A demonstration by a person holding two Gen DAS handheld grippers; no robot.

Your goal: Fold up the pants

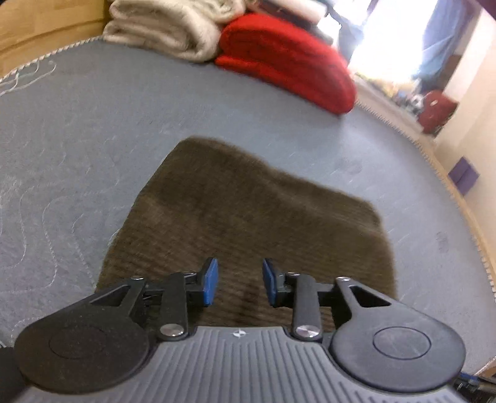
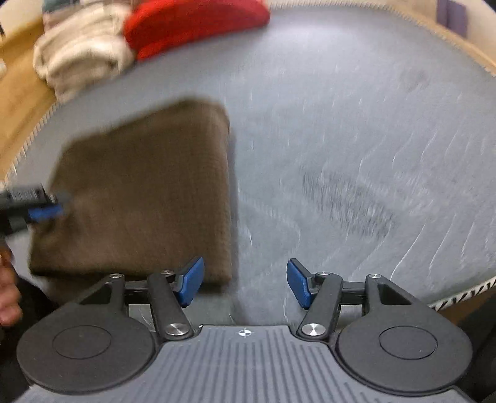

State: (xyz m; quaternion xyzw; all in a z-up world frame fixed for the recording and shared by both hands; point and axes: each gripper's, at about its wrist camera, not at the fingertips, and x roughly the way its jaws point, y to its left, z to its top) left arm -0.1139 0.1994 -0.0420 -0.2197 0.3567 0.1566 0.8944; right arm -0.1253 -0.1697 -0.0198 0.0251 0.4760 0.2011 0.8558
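Brown ribbed knit pants (image 1: 245,217) lie as a compact folded rectangle on the grey quilted mattress (image 1: 77,139), just beyond the left tongs (image 1: 240,283), whose pads are parted and hold nothing. Right tongs (image 2: 245,280) gape empty beside the bundle's right edge. Looks about finished: lift clear without snagging that edge. Bare mattress spreads rightward; folded cream and red blankets (image 1: 288,59) sit well ahead.

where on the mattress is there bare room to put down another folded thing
Bare mattress lies right of the folded brown pants, out to the piped edge. The far corner is crowded: a cream blanket and a red blanket sit there.
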